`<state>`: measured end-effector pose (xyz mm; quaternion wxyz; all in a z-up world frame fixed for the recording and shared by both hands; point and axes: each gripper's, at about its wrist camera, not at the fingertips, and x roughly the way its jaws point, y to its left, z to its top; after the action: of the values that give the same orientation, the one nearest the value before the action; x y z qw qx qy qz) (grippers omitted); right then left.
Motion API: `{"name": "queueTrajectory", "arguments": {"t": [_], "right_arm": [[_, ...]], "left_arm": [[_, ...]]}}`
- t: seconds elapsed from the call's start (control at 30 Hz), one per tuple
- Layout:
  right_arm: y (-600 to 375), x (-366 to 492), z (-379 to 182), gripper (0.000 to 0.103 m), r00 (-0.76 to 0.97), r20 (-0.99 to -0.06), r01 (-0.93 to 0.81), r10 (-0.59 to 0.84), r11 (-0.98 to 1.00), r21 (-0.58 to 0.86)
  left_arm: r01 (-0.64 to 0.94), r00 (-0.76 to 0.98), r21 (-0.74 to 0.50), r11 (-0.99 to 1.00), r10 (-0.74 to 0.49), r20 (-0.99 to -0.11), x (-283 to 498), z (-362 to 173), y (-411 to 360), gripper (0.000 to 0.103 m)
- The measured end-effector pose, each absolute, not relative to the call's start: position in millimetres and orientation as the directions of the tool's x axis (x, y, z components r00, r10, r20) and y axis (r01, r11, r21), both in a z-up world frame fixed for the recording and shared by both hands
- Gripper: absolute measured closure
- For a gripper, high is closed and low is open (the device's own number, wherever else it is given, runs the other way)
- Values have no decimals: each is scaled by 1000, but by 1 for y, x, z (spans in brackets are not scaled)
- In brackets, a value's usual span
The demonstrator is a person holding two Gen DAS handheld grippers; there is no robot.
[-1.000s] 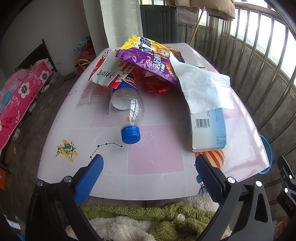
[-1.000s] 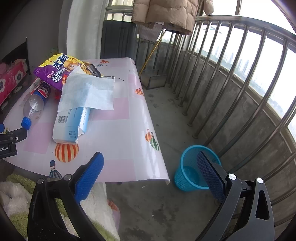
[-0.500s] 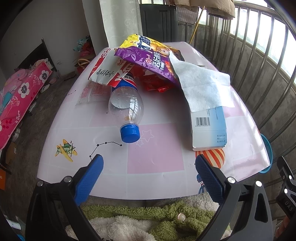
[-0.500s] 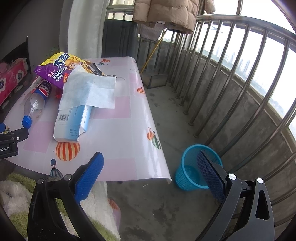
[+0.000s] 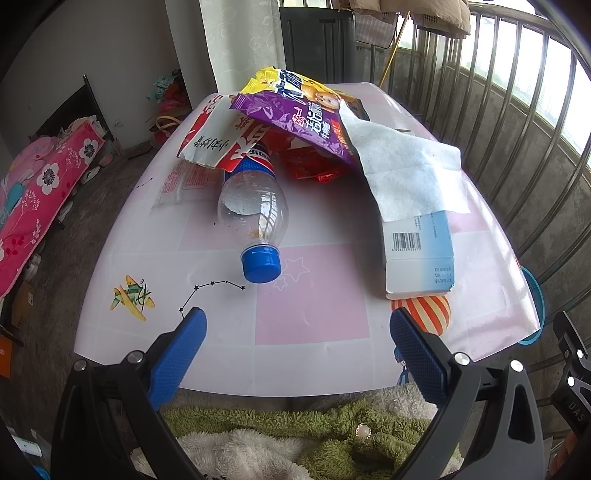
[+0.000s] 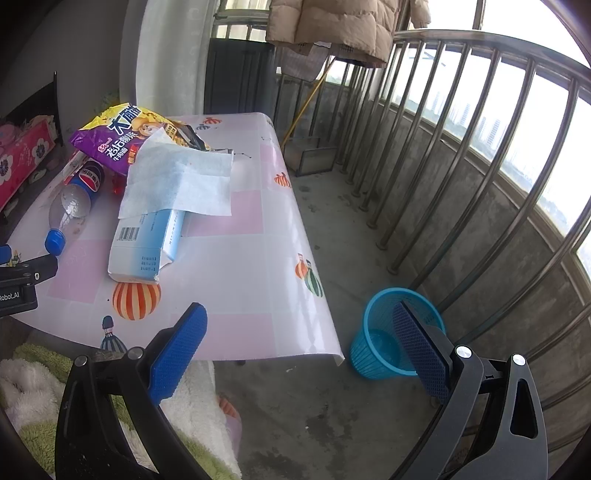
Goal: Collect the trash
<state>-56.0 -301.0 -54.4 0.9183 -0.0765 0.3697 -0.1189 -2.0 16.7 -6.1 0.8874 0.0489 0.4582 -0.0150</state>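
trash (image 5: 295, 125) beyond splayed left tongs (image 5: 297, 325)

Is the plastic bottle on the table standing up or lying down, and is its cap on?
Lying down: the bottle rests on its side, with its blue cap on.

A beige padded coat (image 6: 332, 26) hangs at twelve o'clock above the metal railing (image 6: 480, 122); pink floral bedding (image 5: 40, 184) lies at nine o'clock.

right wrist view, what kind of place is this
Most likely an enclosed home balcony: metal railing bars along a concrete wall, a padded coat hung up as if to dry, and a small table on the bare floor.
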Motion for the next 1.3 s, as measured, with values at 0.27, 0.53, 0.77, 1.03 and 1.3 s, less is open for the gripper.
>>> {"name": "queueTrajectory", "arguments": {"t": [0.27,0.53,0.77,1.03,1.3], "right_arm": [[-301,-57,-54,8,700,-660,163,-274,960,-227],[-303,-54,-54,8,697,-665,170,-268,963,-210],[-305,-36,-48,8,715,-658,177,-237,972,-158],[-286,12,-28,9,783,-607,117,-139,990,-76],[-266,76,-27,19,806,-592,18,-5,1000,16]], "left_arm": [[74,581,73,995,17,-814,-2,-6,17,6],[67,595,66,996,13,-803,1,-4,20,6],[63,638,39,997,-10,-770,17,13,30,6],[121,697,26,992,-66,-714,53,34,45,6],[206,745,-75,976,-206,-635,90,46,68,6]]}}
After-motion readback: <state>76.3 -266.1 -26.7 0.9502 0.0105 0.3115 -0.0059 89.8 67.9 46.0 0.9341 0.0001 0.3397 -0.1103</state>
